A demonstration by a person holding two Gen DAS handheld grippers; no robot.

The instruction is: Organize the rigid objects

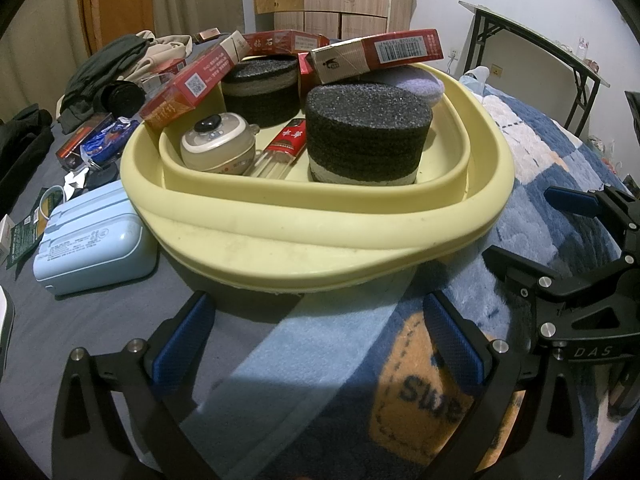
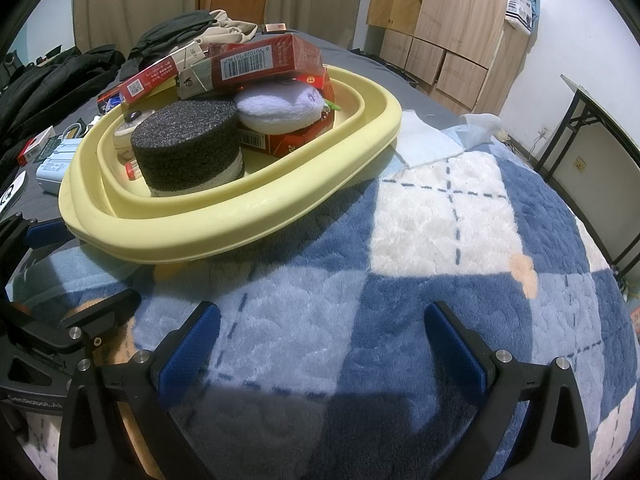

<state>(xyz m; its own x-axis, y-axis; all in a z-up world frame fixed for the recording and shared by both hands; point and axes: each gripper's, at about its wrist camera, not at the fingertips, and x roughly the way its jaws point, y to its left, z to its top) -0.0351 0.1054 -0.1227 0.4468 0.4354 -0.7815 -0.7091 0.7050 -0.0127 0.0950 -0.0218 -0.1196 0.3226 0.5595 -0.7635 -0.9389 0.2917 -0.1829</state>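
Yellow basin [image 1: 320, 232] sits filled on the blanket [image 2: 420, 208]; both grippers' jaws gape wide, empty.

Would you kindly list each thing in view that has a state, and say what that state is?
left gripper: open, empty, low over the blanket.
right gripper: open, empty.
yellow basin: upright, collapsed flat, holding items.
front foam cylinder: upright inside the basin.
back foam cylinder: upright inside the basin.
barcode carton: lying tilted atop the pile.
blue case: shut, lying beside the basin.
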